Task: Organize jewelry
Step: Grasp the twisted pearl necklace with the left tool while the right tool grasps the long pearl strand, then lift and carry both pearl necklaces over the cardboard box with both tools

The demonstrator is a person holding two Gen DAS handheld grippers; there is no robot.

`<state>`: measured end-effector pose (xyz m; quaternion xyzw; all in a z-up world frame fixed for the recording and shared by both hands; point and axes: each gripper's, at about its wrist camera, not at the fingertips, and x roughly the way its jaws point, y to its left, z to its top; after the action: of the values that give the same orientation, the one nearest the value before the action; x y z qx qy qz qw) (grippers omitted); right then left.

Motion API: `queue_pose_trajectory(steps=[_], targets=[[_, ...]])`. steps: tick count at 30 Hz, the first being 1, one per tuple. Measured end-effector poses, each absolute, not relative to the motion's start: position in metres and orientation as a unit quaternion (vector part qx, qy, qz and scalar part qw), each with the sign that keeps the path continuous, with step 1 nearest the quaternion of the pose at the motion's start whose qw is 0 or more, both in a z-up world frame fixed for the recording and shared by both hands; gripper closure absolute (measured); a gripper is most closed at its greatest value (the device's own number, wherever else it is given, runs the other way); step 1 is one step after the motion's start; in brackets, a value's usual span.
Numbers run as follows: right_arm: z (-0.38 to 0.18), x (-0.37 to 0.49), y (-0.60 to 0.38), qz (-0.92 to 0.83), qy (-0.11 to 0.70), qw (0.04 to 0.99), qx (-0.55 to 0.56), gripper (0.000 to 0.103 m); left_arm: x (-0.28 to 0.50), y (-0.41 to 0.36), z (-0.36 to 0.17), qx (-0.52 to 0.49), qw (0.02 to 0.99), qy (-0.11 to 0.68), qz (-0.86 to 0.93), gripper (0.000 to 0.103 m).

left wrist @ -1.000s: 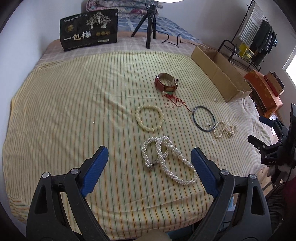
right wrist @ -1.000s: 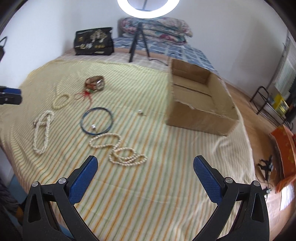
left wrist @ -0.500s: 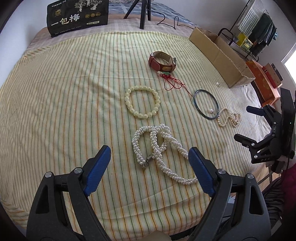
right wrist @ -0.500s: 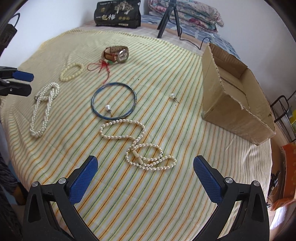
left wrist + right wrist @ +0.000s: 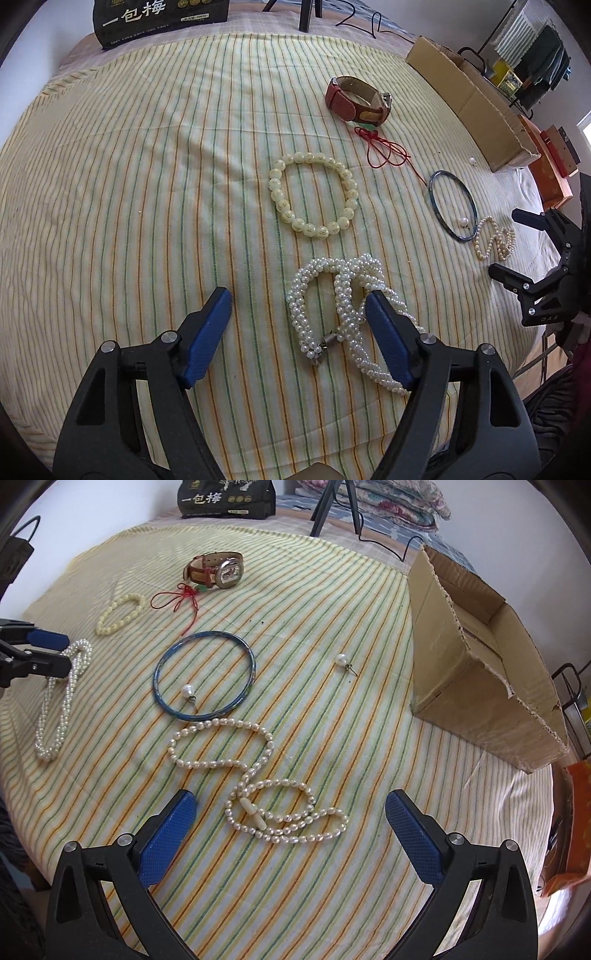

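On bed: all jewelry loose, cardboard box point(image 5: 480, 657) looks empty
left gripper point(image 5: 297, 325): spread over twisted pearl necklace point(image 5: 343, 306)
right gripper point(image 5: 288, 825): spread, above pearl strand point(image 5: 258, 775)
left to do: everything

Black plastic gripper frames with silver screws carry textured blue fingers point(image 5: 166, 840).

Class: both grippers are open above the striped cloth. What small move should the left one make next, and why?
Probably lower the left gripper and close on the twisted white pearl rope necklace: it lies loose on the cloth, partly between the open blue fingers, nearer than any other piece.
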<state>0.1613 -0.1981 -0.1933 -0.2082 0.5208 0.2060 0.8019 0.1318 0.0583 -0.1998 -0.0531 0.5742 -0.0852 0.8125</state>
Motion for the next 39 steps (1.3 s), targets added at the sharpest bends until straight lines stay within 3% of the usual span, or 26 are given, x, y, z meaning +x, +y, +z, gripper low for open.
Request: queue_pose_trajectory(steps=[4,7,9,11,15,18,21,23,26,39], targets=[[-0.197,0.164,-0.199,0.207,0.532,0.800,-0.187,0.001,0.133,0.060,-0.202,-0.047,0.818,0.569,-0.077,0.039],[-0.199,0.171,-0.199,0.206,0.536,0.799,-0.179,0.001,0.133,0.057,-0.201,-0.034,0.820,0.566,-0.074,0.054],[-0.200,0.173,-0.198,0.207,0.536,0.799,-0.179,0.003,0.133,0.055,-0.200,-0.031,0.821,0.565,-0.076,0.071],[-0.199,0.171,-0.196,0.214,0.535,0.798,-0.177,0.010,0.132,0.052,-0.200,-0.030,0.820,0.565,-0.081,0.082],[-0.197,0.167,-0.192,0.228,0.532,0.796,-0.176,0.022,0.133,0.049,-0.198,-0.035,0.820,0.565,-0.085,0.092],[-0.196,0.168,-0.189,0.238,0.530,0.795,-0.173,0.036,0.132,0.049,-0.198,-0.039,0.820,0.564,-0.087,0.094],[-0.195,0.166,-0.190,0.241,0.528,0.797,-0.169,0.058,0.132,0.047,-0.198,-0.039,0.822,0.562,-0.085,0.095],[-0.192,0.165,-0.190,0.238,0.526,0.799,-0.170,0.078,0.132,0.047,-0.197,-0.039,0.824,0.559,-0.085,0.096],[-0.190,0.163,-0.187,0.234,0.522,0.801,-0.179,0.096,0.130,0.047,-0.196,-0.042,0.826,0.556,-0.086,0.096],[-0.165,0.144,-0.190,0.230,0.501,0.817,-0.171,0.100,0.119,0.053,-0.173,-0.053,0.844,0.527,-0.090,0.097]])
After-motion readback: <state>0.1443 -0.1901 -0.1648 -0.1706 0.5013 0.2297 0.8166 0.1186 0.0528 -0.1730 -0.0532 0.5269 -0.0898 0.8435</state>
